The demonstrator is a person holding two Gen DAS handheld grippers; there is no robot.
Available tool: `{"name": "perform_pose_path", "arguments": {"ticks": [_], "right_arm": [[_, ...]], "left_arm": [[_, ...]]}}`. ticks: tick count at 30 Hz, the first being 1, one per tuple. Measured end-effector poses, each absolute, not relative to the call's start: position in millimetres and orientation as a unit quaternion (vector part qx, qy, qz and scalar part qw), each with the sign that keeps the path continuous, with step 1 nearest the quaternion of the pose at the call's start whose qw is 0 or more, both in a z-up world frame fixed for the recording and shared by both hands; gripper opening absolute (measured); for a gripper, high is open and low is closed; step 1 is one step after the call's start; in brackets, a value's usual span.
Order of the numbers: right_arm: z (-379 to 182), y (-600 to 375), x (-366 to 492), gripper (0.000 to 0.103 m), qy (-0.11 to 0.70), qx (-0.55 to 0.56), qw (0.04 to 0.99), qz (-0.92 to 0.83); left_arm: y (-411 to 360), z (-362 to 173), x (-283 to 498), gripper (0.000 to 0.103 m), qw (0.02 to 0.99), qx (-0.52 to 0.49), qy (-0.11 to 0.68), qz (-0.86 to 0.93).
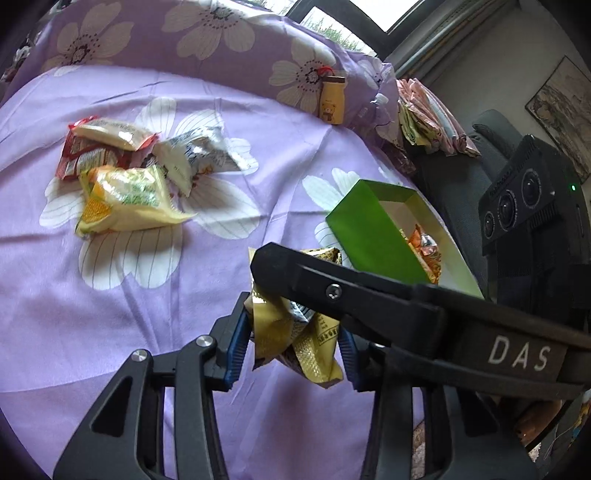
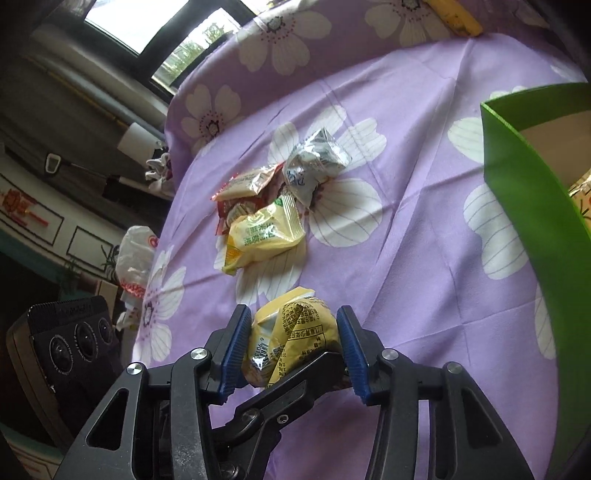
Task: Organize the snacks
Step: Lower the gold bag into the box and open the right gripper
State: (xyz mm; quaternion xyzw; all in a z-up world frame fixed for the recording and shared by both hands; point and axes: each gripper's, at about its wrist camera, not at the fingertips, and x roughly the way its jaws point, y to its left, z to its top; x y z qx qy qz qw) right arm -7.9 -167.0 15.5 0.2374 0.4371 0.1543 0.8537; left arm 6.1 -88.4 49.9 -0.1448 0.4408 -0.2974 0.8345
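A crumpled gold-yellow snack packet (image 1: 295, 339) sits between the blue pads of my left gripper (image 1: 291, 347), which is shut on it just above the purple floral cloth (image 1: 147, 295). One black finger (image 1: 369, 295) of my right gripper crosses over the packet from the right. In the right wrist view my right gripper (image 2: 295, 347) is shut on what appears to be the same yellow packet (image 2: 291, 332), with a left-gripper finger (image 2: 280, 387) underneath. A green box (image 1: 369, 229) (image 2: 524, 206), open on top, stands to the right with a snack (image 1: 424, 243) inside. Several loose packets (image 1: 122, 173) (image 2: 266, 206) lie in a pile farther back.
A small bottle with a bear print (image 1: 332, 99) leans on the flowered bolster (image 1: 221, 40) at the back. Folded cloths (image 1: 428, 114) lie past the right edge. A white plastic bag (image 2: 136, 254) hangs off the left edge. A window (image 2: 155, 33) is behind.
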Motion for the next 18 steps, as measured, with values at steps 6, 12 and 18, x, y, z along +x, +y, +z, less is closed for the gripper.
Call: {"name": "perform_pose_path", "arguments": {"ticks": [6, 12, 18], "right_arm": [[48, -202, -23, 0.05, 0.377, 0.241, 0.886, 0.121], [67, -254, -42, 0.05, 0.327, 0.265, 0.904, 0.077], [65, -304, -58, 0.05, 0.296, 0.312, 0.902, 0.03]], "left_arm": [[-131, 77, 10, 0.042, 0.843, -0.12, 0.396, -0.343], [-184, 92, 15, 0.042, 0.834, -0.089, 0.379, -0.391], [-234, 95, 19, 0.041, 0.813, -0.053, 0.387, -0.431]]}}
